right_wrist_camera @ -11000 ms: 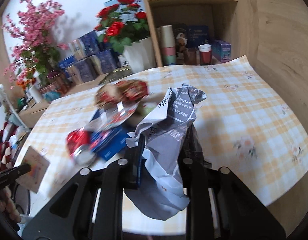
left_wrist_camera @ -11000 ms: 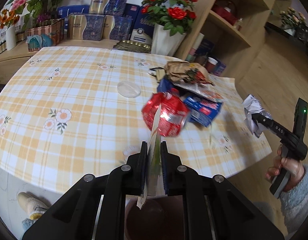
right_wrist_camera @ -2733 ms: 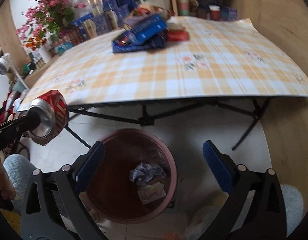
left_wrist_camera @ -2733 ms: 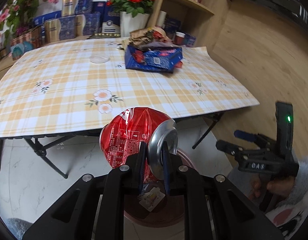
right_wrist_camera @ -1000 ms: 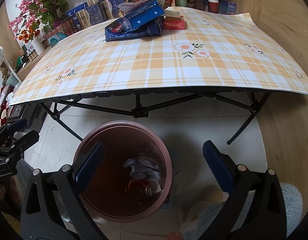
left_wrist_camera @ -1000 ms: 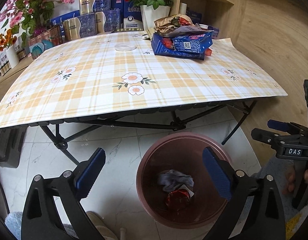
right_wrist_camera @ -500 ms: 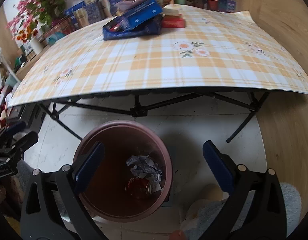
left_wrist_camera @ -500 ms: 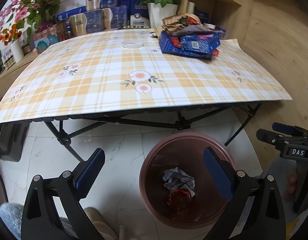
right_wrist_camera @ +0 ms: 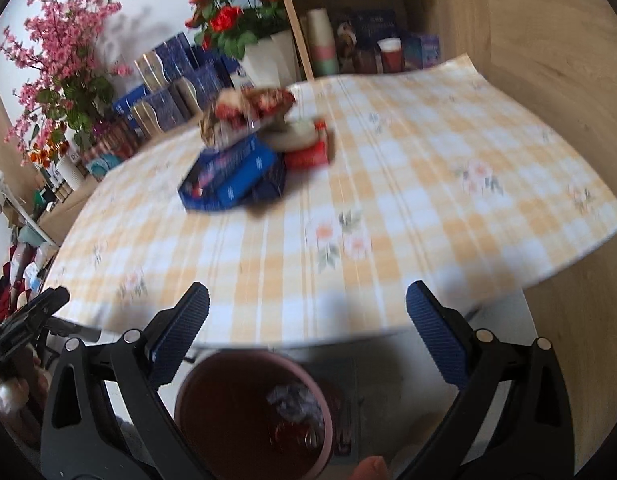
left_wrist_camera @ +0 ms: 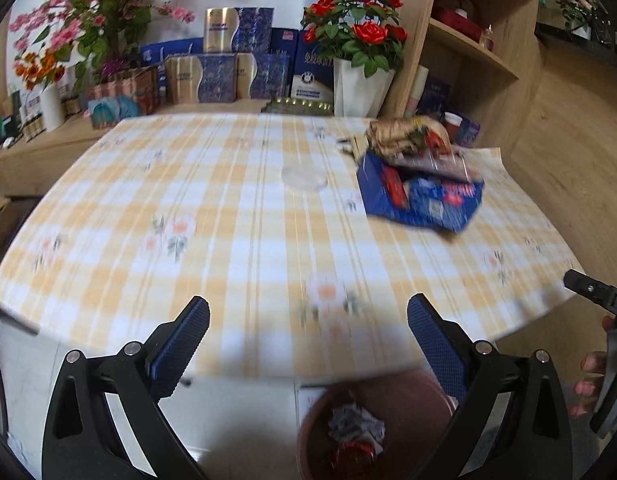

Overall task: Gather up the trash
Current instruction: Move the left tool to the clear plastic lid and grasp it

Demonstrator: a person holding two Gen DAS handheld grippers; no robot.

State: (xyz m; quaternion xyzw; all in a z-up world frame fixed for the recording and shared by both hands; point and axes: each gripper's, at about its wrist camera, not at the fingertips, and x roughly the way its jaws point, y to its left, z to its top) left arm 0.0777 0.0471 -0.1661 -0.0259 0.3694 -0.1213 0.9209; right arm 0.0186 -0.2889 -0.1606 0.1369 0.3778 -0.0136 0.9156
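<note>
While both views are motion-blurred, the layout reads clearly.
Left gripper [left_wrist_camera: 308, 336]: lower frame, jaws wide apart, holding nothing.
Right gripper [right_wrist_camera: 307, 334]: lower frame, jaws wide apart, empty.
Trash pile [left_wrist_camera: 418, 178]: blue packaging and crumpled wrappers, upper right on the checked table [left_wrist_camera: 228, 220].
Bin [right_wrist_camera: 252, 416]: brown, bottom centre on the floor, holding crumpled paper [left_wrist_camera: 354, 426] and a red can [left_wrist_camera: 354, 452].

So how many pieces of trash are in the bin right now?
2 visible: a crumpled paper wad near the bin's middle, and a crushed red can just beside it. Anything beneath them is hidden.
</note>
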